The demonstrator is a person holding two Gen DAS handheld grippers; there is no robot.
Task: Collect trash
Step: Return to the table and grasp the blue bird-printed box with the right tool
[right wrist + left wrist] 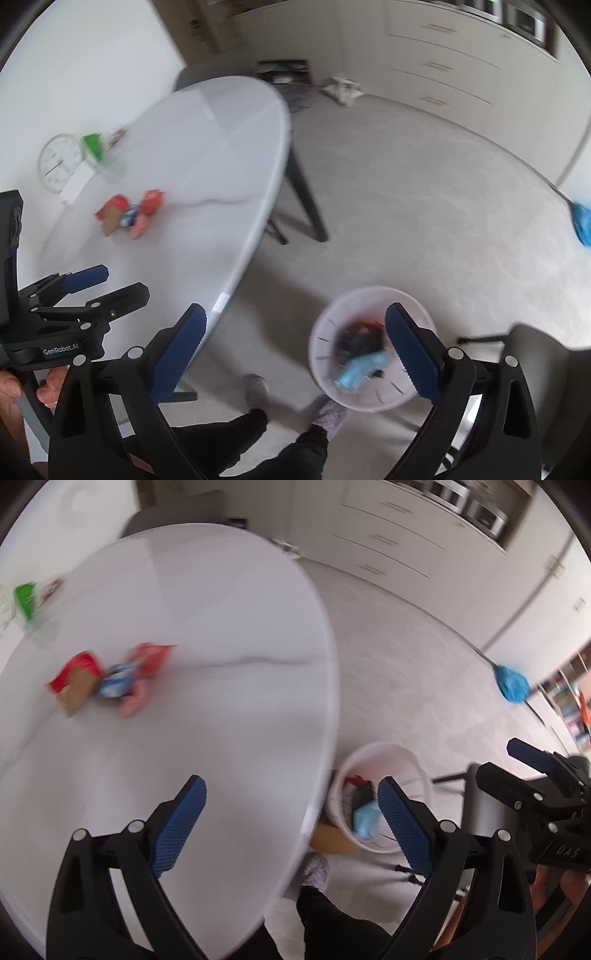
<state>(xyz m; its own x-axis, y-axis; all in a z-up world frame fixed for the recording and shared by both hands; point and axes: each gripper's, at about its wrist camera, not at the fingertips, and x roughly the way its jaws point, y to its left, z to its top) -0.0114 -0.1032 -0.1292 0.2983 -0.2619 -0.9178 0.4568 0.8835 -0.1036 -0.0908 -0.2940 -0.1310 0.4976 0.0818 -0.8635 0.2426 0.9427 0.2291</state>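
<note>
Wide-open left gripper with blue pads over round white table, blurred red, blue, pink wrappers, white bin on floor

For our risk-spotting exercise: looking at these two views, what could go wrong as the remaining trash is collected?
1. The wrappers lie bunched together on the table; the open left tongs may grab only some.
2. The bin sits on the floor beside the table; a dropped piece could miss it.
</note>
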